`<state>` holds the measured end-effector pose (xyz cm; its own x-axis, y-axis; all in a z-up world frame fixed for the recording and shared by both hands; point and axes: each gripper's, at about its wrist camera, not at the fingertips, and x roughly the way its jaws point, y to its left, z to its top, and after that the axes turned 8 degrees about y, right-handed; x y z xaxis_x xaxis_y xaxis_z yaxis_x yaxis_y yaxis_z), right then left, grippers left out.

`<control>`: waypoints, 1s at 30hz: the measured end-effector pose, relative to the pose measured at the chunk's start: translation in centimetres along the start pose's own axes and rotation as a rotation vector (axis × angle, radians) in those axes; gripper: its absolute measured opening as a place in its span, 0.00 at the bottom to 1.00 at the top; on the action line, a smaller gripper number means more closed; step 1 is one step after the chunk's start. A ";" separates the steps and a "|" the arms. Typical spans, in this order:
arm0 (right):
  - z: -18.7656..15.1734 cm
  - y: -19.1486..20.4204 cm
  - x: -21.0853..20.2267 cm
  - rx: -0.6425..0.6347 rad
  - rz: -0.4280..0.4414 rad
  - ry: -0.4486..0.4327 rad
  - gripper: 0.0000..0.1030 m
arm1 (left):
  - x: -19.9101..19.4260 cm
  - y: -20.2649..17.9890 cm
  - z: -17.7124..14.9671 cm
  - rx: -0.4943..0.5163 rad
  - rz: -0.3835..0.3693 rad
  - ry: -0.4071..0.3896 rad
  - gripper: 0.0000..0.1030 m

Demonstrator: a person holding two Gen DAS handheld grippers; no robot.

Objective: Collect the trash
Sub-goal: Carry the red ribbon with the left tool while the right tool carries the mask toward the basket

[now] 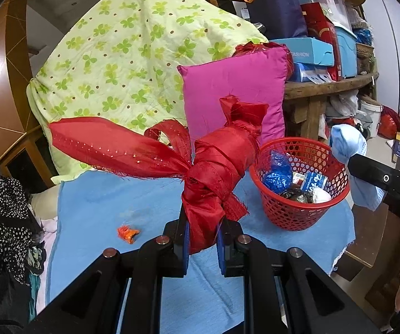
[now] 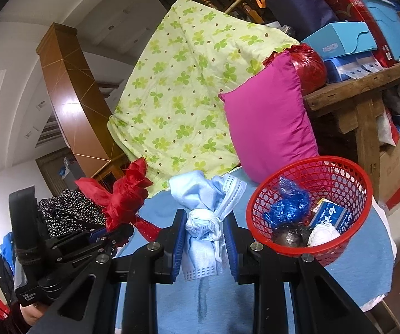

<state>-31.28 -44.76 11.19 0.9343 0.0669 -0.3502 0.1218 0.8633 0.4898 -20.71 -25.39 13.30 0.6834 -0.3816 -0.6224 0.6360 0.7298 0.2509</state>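
Left wrist: left claw (image 1: 203,246) clamping knotted red satin cloth bundle (image 1: 214,172); right claw (image 2: 203,246) clamping knotted pale-blue cloth bundle (image 2: 204,222); red plastic mesh basket (image 1: 292,217) at 3 o'clock partly filled; orange scrap (image 1: 127,233) left on blue-covered desk (image 1: 94,208).

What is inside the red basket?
In the red basket: blue plastic bag, blue-and-white box, dark wad, white wad. Anything beneath them is covered.

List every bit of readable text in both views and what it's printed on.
"FASHION": light blue box on the wooden shelf.
"Toothpaste": small blue carton in the red basket; its larger white characters are unreadable.
"Data Acquisition System": label on the left claw's handle.
Other shelf boxes: too blurred.
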 end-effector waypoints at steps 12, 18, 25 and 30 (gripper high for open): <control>0.2 -0.8 -0.2 0.015 -0.012 -0.008 0.28 | 0.7 -1.0 0.6 0.020 -0.002 0.007 0.17; 0.2 -0.9 -0.5 0.027 -0.017 -0.010 0.28 | 1.0 -1.5 0.8 0.033 -0.007 0.011 0.17; 0.3 -1.3 -0.7 0.035 -0.028 -0.014 0.28 | 1.4 -1.8 1.1 0.045 -0.017 0.015 0.17; 0.3 -1.7 -0.7 0.045 -0.034 -0.014 0.28 | 1.9 -2.3 1.3 0.056 -0.020 0.019 0.17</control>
<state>-32.06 -46.47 10.83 0.9339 0.0309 -0.3562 0.1681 0.8414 0.5136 -20.39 -28.50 12.52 0.6638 -0.3841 -0.6417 0.6687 0.6891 0.2792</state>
